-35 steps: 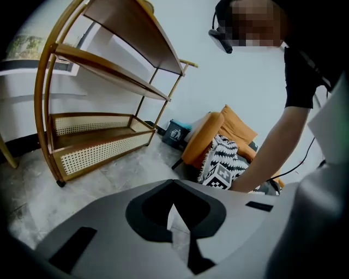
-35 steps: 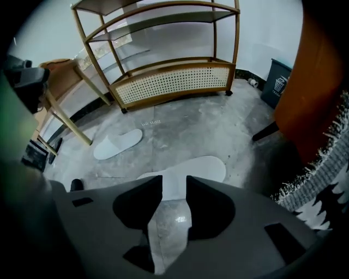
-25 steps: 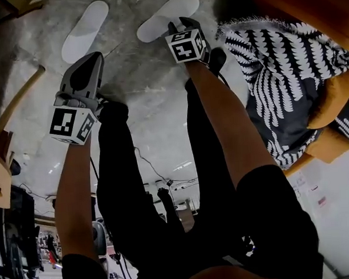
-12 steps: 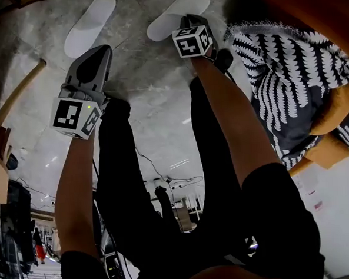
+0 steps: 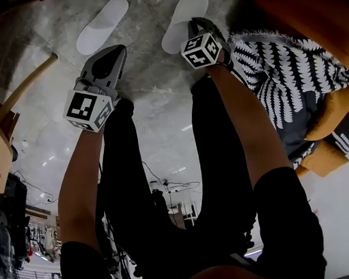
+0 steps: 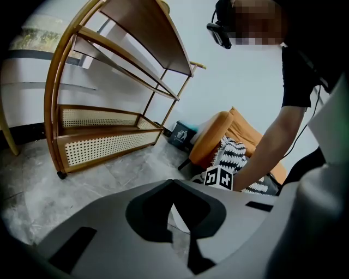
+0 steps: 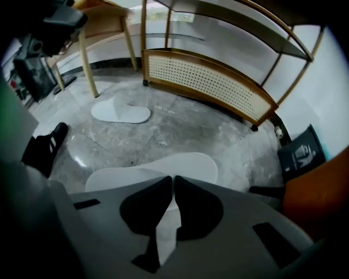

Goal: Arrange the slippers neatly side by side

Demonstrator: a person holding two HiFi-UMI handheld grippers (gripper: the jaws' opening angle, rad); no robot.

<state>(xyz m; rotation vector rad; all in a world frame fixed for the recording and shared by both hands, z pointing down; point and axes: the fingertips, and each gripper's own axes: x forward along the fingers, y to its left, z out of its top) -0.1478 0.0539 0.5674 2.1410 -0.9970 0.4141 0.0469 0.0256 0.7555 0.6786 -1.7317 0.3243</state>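
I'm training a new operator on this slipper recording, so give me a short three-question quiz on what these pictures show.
1. True or false: the left slipper and the right slipper lie touching, side by side, on the floor.
2. Which hand's gripper pinches a slipper? A left, B right, C neither.
3. What is draped over the orange armchair?

Key
1. False: they lie apart.
2. B: the right gripper has just been closing its jaws and now pinches the right slipper. The left gripper is shut and empty.
3. A black-and-white patterned blanket.
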